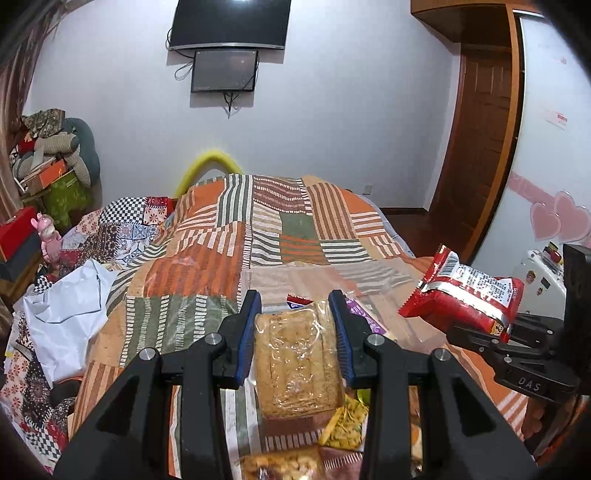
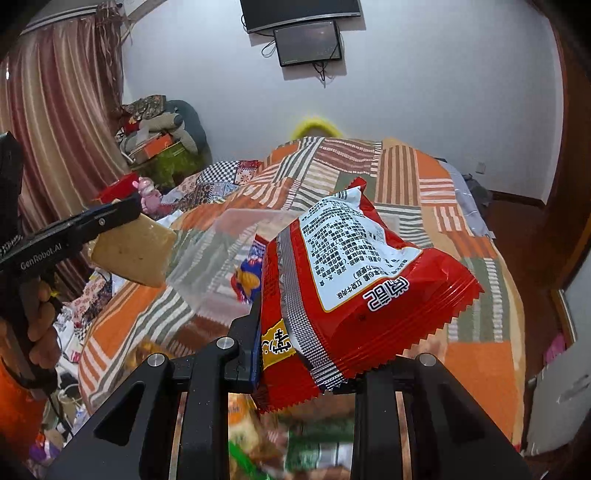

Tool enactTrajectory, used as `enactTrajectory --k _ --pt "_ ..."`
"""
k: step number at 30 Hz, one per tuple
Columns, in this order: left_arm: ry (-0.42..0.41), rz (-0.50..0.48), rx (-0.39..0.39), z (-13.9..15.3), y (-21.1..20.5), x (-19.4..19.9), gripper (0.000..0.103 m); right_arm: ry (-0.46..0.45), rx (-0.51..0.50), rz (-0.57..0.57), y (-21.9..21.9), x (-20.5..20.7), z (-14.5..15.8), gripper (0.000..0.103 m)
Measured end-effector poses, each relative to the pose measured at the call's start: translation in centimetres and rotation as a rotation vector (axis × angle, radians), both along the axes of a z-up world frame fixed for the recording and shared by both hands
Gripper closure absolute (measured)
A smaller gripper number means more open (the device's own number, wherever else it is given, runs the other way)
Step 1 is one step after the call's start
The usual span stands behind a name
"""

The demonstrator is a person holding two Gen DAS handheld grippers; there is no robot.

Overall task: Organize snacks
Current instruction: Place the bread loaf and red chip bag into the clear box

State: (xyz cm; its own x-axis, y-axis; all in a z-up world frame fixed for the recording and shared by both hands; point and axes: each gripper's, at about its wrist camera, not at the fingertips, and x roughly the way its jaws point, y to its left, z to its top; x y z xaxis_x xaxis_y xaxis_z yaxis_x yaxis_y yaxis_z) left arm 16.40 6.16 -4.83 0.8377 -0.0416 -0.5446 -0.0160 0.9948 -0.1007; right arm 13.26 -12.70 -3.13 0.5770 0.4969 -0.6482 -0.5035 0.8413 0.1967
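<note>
While a pale wall (image 1: pixel 332 122) with two dark screens (image 1: pixel 229 26) closes the far side of the room, a bed under an orange, green and white patchwork blanket (image 1: pixel 207 258) fills the middle. Striped curtains (image 2: pixel 55 122) hang at left beside a heap of clothes and boxes (image 1: pixel 51 155); a brown wooden door (image 1: pixel 480 147) stands at right. On the blanket lies a clear plastic container (image 1: pixel 325 277) with snack packets near it. Held above the blanket, the left gripper (image 1: pixel 295 332) is clamped on a clear-wrapped tan biscuit pack (image 1: pixel 295 365). To its right, the right gripper (image 2: pixel 310 347) pinches a red snack bag (image 2: pixel 354 280), printed back up.
</note>
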Motion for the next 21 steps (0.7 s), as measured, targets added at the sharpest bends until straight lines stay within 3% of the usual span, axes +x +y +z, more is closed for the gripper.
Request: enactTrajectory --k 21 --pt "0.155 -0.009 0.003 -6.3 -0.3 7.4 0.066 0.134 -0.105 0.049 3.9 5.9 -3.4 0.078"
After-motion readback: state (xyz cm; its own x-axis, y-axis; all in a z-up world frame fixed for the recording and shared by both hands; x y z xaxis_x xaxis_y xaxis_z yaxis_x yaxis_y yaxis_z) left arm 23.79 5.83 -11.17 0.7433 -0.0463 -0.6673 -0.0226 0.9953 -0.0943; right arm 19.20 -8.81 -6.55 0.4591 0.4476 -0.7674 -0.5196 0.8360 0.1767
